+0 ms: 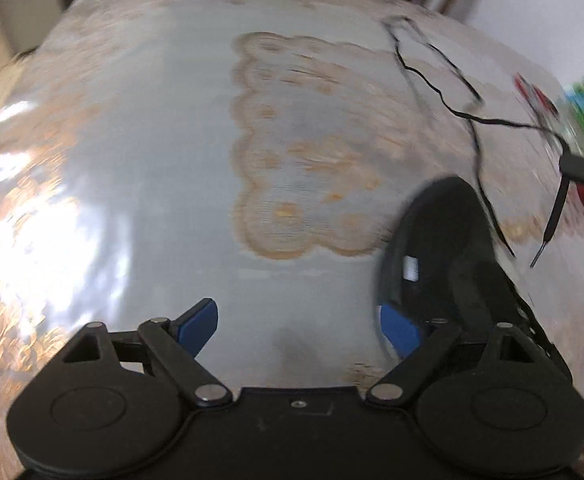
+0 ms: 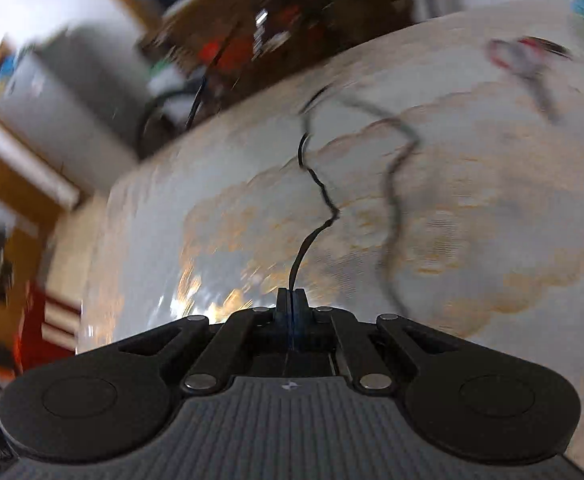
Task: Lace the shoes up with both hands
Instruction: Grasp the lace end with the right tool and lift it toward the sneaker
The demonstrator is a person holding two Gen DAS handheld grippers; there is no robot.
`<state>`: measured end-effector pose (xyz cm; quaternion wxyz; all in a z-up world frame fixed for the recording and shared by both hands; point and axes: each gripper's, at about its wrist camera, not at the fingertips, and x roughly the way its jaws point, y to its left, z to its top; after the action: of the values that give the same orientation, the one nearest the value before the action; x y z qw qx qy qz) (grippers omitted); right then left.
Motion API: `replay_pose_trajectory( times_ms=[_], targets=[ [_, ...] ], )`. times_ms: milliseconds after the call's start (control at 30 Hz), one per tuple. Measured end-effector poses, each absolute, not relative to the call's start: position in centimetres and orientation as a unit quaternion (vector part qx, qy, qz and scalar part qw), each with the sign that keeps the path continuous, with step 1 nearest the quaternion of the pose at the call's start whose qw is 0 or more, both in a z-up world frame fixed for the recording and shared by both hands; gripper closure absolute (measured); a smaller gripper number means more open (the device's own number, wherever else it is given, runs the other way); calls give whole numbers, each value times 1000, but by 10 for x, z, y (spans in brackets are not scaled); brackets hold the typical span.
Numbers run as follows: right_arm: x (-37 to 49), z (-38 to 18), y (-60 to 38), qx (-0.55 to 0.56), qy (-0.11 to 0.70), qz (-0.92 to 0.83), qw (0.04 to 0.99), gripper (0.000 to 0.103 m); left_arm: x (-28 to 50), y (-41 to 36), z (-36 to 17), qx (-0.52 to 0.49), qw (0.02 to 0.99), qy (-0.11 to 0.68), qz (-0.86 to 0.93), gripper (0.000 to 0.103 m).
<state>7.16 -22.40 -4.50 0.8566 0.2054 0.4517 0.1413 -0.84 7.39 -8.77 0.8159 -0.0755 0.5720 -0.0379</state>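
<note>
**Ann:** Black lace runs straight out of the right claw, whose jaws are pressed flat together on it; the rest snakes away across the patterned desk.

**Ben:** And the shoe?

**Ann:** The left wrist view has it: a black shoe on the desk, low on the right side of that picture, tight against the left claw's right pad. The left claw is spread wide, holding nothing.

**Ben:** So what makes this pull go well?

**Ann:** As I read it, the slack is being drawn through. The shoe looks free to slide, so I'd steady it with the left claw before the lace goes taut. Both views are smeared with blur, so slower would help.

**Ben:** Risks?

**Ann:** The lace is thin; a jerk could slip it out of the pads. The other strand, hanging on the far right with its tip loose, could tangle. Which eyelets are threaded, I cannot tell.
</note>
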Motion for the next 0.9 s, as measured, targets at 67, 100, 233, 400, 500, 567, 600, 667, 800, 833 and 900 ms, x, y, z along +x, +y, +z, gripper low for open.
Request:
replay_pose_trajectory(
  times_ms=[67, 100, 233, 400, 500, 567, 600, 667, 800, 833, 900],
  targets=[
    [60, -53, -236, 236, 434, 128, 860, 102, -6, 56, -89, -52, 816, 573, -52, 16],
    [55, -56, -239, 253, 425, 123, 860, 102, -6, 49, -90, -41, 816, 574, -57, 16],
    [46, -76, -251, 323, 412, 119, 843, 102, -9, 32, -91, -10, 812, 580, -62, 16],
    [30, -64, -250, 364, 394, 131, 833, 102, -10, 25, -81, -4, 821, 568, -53, 16],
    [31, -64, -253, 373, 390, 140, 830, 102, -7, 16, -74, 4, 834, 549, -54, 16],
    [30, -64, -256, 380, 388, 146, 827, 102, -5, 8, -72, 23, 839, 541, -50, 16],
    [30, -64, -257, 383, 387, 151, 825, 102, -4, 5, -72, 30, 840, 540, -47, 16],
    [30, -61, -258, 374, 387, 153, 829, 102, -3, -1, -71, 38, 842, 536, -42, 16],
    [37, -64, -259, 352, 399, 148, 834, 102, -4, -11, -58, 26, 850, 521, -71, 17],
    [37, -64, -261, 352, 399, 147, 834, 102, -2, -11, -54, 5, 846, 525, -87, 18],
    [36, -64, -264, 351, 399, 145, 835, 102, 0, -12, -48, -36, 836, 535, -116, 28]
  ],
)
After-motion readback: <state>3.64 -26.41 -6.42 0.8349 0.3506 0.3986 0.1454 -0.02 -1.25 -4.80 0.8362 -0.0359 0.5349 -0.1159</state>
